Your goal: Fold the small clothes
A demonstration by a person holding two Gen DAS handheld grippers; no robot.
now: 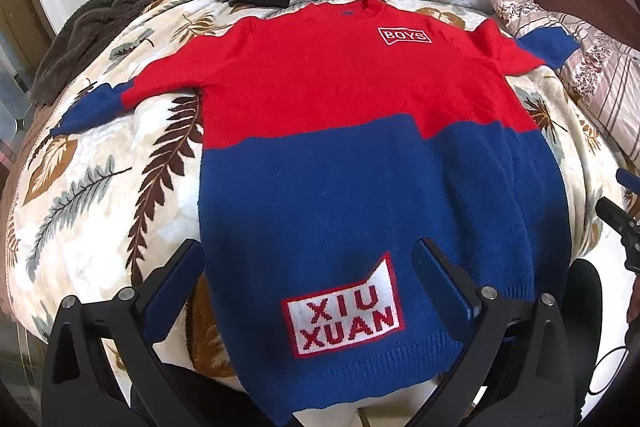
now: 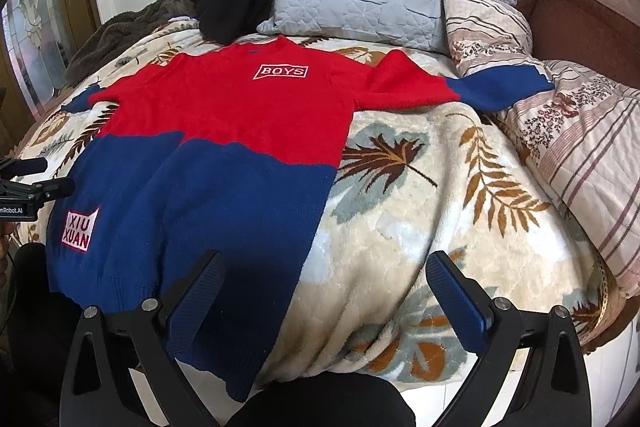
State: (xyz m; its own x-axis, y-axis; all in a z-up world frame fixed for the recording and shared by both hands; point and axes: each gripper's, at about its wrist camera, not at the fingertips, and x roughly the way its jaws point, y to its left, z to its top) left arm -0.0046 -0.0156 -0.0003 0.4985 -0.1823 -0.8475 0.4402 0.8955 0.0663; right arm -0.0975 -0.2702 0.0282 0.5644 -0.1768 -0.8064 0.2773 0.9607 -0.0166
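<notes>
Left gripper (image 1: 308, 275) and right gripper (image 2: 326, 281) hover with jaws spread, empty — the knit sweater (image 1: 360, 155) looks soft, floppy; pinch the hem corners.

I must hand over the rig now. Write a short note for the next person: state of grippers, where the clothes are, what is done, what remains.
Left gripper: open, empty, over the hem near the XIU XUAN patch.
Right gripper: open, empty, at the sweater's hem corner on its side.
Sweater: red and blue, spread flat, front up, on the leaf blanket, both sleeves out.
Done: laid flat; no fold yet.
Left: fold the sleeves in, then the body.
</notes>
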